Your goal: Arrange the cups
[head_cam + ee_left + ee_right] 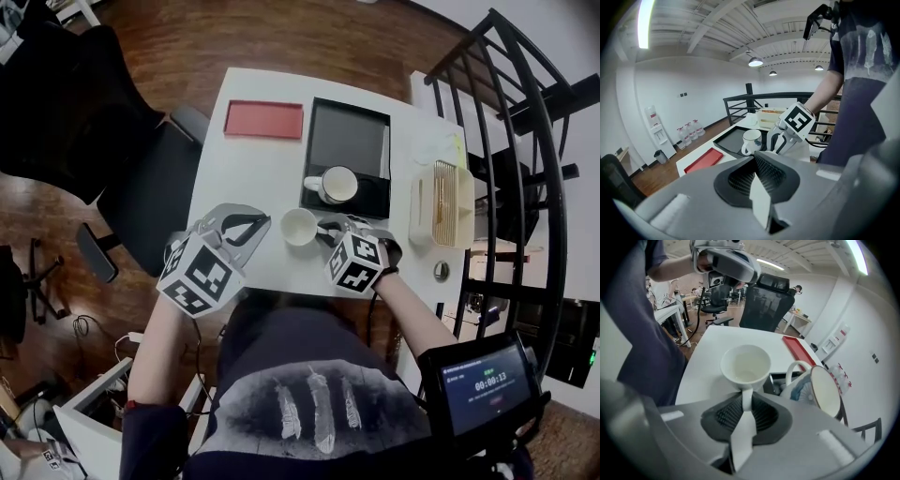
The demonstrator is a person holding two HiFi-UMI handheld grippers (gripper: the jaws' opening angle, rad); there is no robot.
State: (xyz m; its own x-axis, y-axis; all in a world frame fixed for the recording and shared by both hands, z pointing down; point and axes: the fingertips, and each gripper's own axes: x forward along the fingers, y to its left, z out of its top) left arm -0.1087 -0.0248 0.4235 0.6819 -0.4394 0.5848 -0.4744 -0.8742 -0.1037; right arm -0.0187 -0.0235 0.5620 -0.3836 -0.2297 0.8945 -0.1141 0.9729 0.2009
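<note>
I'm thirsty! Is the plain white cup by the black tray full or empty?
Empty: the right gripper view looks into the plain white ceramic cup, showing a bare bottom.

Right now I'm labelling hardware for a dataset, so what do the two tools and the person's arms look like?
The left tool and the right tool both have pale grey bodies with dark ribbed pads. Each carries a cube covered in black-and-white square markers. The person wears a dark short-sleeved T-shirt printed with pale feathers.
</note>
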